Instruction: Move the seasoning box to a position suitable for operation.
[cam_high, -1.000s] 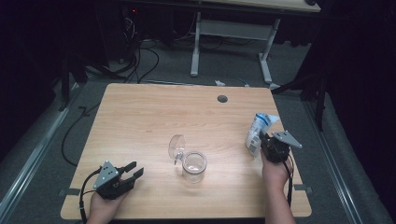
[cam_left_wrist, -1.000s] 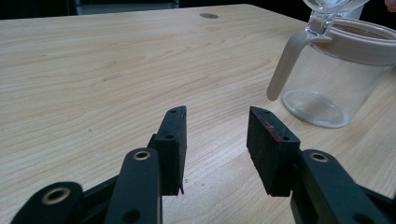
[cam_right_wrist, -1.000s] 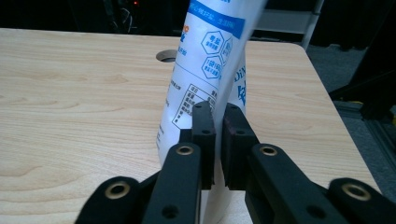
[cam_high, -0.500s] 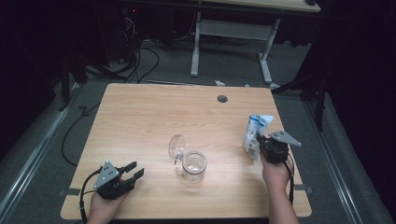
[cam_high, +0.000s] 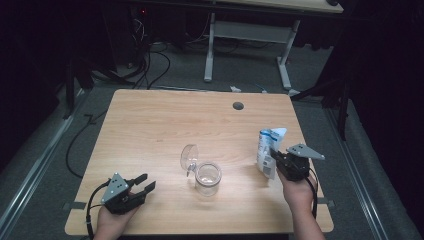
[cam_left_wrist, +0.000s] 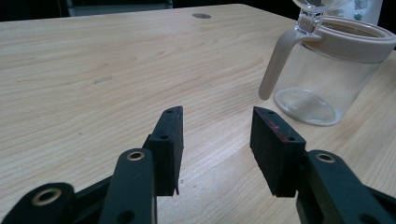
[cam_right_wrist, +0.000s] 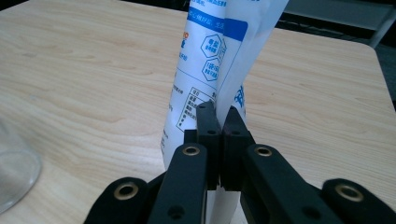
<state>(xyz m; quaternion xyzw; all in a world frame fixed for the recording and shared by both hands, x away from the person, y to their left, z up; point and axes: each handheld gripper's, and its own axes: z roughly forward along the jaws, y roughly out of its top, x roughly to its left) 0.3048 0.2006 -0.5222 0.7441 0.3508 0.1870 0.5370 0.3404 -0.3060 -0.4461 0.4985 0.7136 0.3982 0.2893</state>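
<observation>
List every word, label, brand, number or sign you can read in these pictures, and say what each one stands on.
White and blue pouch held in the right gripper: printed characters, blue hexagon badges and a small table of text, all too small and blurred to read.
Glass jar with its beige collar: a scrap of green print shows behind its raised lid, unreadable.
Table, left gripper: no text or signs.

A jar (cam_high: 208, 177) is set on the table (cam_high: 150, 130), near the front middle, with its lid (cam_high: 189, 157) tipped up at its left. A bag (cam_high: 268, 150) is held upright to the right of the jar, well apart from it. A small hole (cam_high: 238, 106) is found in the table far behind both.
</observation>
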